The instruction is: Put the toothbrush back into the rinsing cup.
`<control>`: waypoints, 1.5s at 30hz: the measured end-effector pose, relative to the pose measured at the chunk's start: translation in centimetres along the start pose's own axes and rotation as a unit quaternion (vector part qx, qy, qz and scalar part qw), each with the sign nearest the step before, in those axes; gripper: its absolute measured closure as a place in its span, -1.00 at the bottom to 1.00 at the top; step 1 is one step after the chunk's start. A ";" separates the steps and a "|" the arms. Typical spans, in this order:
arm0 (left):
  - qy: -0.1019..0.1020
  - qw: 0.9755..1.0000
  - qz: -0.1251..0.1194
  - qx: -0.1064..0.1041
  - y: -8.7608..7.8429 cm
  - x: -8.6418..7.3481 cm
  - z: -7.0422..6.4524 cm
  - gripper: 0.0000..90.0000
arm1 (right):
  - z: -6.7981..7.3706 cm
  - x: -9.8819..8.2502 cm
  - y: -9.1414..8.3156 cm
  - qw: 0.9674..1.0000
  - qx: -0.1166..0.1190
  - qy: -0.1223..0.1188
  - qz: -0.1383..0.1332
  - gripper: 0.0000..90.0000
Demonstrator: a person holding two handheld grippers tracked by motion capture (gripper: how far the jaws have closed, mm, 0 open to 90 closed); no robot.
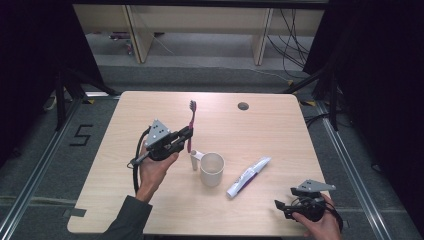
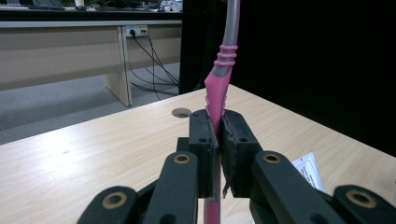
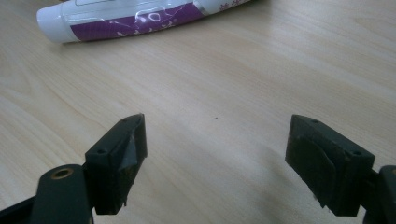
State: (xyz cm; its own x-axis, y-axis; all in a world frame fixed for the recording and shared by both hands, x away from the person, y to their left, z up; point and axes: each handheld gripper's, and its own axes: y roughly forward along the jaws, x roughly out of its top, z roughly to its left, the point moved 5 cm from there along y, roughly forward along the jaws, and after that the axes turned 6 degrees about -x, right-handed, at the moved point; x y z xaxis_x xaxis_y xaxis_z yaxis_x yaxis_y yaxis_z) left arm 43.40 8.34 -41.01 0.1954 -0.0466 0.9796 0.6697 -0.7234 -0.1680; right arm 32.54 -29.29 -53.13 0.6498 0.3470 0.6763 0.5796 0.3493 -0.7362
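Note:
A pink and grey toothbrush (image 1: 191, 125) stands nearly upright above the table, its dark bristle head at the top. My left gripper (image 1: 187, 136) is shut on its pink handle (image 2: 215, 100), held left of a white mug (image 1: 212, 169). A white and purple toothpaste tube (image 1: 248, 176) lies on the wood to the right of the mug. My right gripper (image 1: 280, 206) rests low at the table's front right corner, its jaws wide apart over bare wood, with the toothpaste tube (image 3: 126, 17) lying ahead of them.
A small round cable hole (image 1: 243, 106) sits near the far edge of the wooden table (image 1: 150, 210). Beyond the table are a grey floor, desk legs and loose cables. Black curtains close off both sides.

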 end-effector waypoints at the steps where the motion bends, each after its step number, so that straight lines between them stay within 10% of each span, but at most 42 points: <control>1: 0.001 1.000 0.000 -0.001 0.1 0.0 0.0 0.84 | 0.0 0.0 0.0 1.000 0.001 0.001 -0.003 -0.53; 10: -0.001 1.000 0.004 0.000 0.8 -0.5 -0.1 0.84 | -0.4 0.2 0.2 0.999 -0.004 -0.029 -0.016 -0.53; 45: -0.006 0.998 0.056 -0.008 1.1 -4.6 0.0 0.84 | -0.2 0.2 0.1 1.000 0.000 -0.015 -0.009 -0.52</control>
State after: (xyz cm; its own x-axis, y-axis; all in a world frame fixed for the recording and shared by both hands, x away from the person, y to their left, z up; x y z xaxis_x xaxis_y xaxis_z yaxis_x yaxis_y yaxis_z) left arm 43.26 7.77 -45.66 0.2762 -0.1198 0.9536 0.6320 -0.7248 -0.2741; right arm 32.78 -29.33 -53.09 0.6244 0.3676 0.6892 0.5909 0.3546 -0.7246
